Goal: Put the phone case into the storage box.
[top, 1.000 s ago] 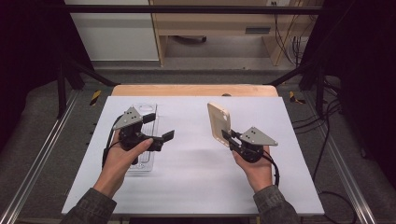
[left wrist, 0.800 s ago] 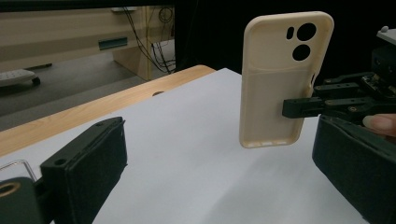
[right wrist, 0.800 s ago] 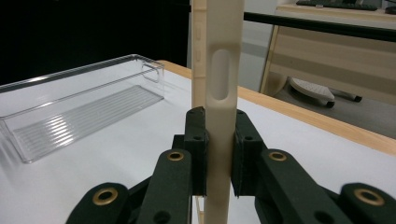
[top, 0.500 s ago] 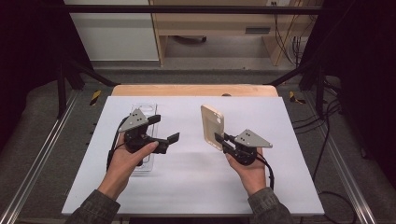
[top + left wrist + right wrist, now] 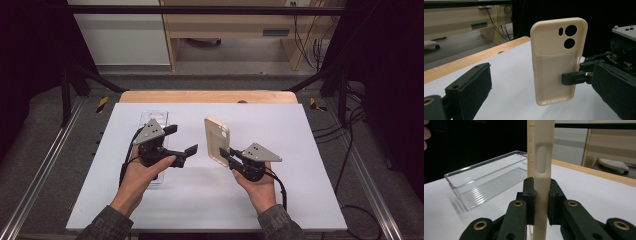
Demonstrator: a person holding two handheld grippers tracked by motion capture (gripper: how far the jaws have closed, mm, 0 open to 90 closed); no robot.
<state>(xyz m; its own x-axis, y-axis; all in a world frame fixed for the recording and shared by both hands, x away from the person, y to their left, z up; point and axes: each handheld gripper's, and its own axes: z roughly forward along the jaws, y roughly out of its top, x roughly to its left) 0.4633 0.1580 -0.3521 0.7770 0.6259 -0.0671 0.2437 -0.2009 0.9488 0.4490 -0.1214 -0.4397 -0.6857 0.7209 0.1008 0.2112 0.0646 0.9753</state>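
Note:
A cream phone case [image 5: 217,141] stands upright above the white table, its hollow inside facing my left gripper. My right gripper [image 5: 226,154] is shut on its side edge; in the right gripper view the black pads [image 5: 529,197] press on both faces of the phone case [image 5: 543,170]. My left gripper [image 5: 181,140] is open, jaws wide apart, a short way left of the case. In the left gripper view the phone case [image 5: 557,62] hangs between and beyond its open jaws, with the right gripper [image 5: 584,72] clamped on its edge.
A clear plastic tray [image 5: 153,120] lies on the white table [image 5: 300,130] under and behind my left hand; the clear tray [image 5: 486,178] holds nothing. A wooden board edge [image 5: 207,96] runs along the table's far side. Metal rails flank the table.
My right gripper has carried the phone case leftward, closer to my left gripper. The left hand has stayed about where it was.

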